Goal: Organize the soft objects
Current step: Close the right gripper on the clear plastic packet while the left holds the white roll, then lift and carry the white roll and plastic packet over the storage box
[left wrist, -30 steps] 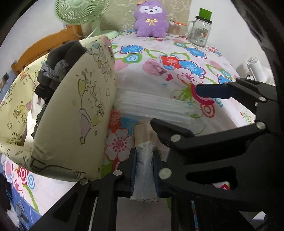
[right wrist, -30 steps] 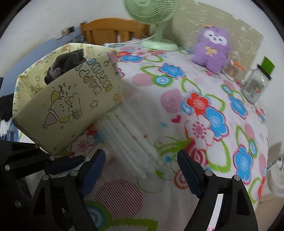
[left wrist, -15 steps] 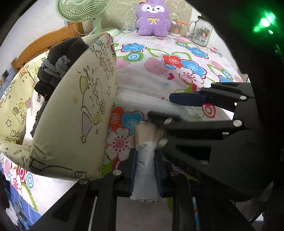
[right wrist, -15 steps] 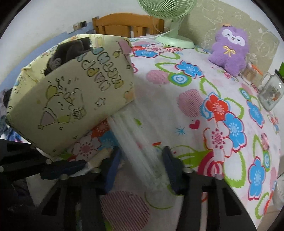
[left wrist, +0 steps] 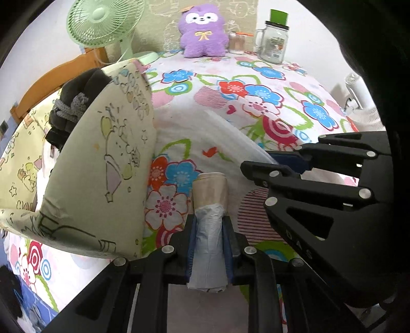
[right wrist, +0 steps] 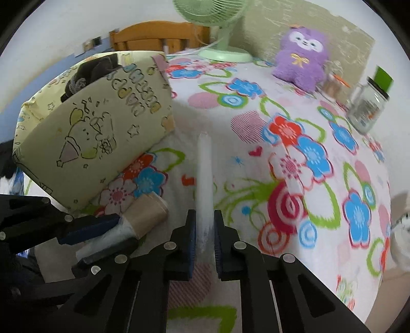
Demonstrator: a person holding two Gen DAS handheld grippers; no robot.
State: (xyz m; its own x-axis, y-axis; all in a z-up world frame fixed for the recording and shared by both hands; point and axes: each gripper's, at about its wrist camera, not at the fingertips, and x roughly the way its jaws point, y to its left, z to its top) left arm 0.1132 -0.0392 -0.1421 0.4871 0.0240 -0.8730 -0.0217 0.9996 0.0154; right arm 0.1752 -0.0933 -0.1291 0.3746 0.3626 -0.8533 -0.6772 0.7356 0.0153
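My left gripper [left wrist: 208,225] is shut on a roll of plastic bags [left wrist: 210,194], tan at the far end and pale grey where the pads press it. The roll lies low over the floral tablecloth [left wrist: 256,89], beside the yellow cartoon-print fabric bin [left wrist: 102,158]. My right gripper [right wrist: 205,225] is shut on a translucent white plastic sheet [right wrist: 204,166], pinched into a narrow ridge that runs away from the pads. From the left wrist, the right gripper [left wrist: 271,161] shows with the sheet [left wrist: 230,133] spreading from it. The right wrist shows the left gripper [right wrist: 110,238] and roll [right wrist: 148,212] at lower left.
Dark grey clothing [left wrist: 74,102] fills the bin. A purple plush toy [left wrist: 203,30], a glass jar [left wrist: 273,43] and a green fan [left wrist: 102,23] stand along the table's far edge. A wooden chair [right wrist: 153,33] is behind the bin. A small white fan [left wrist: 358,102] sits off right.
My right gripper went from wide open to shut, gathering the flat translucent sheet into a thin upright ridge. The left gripper kept its hold on the roll.
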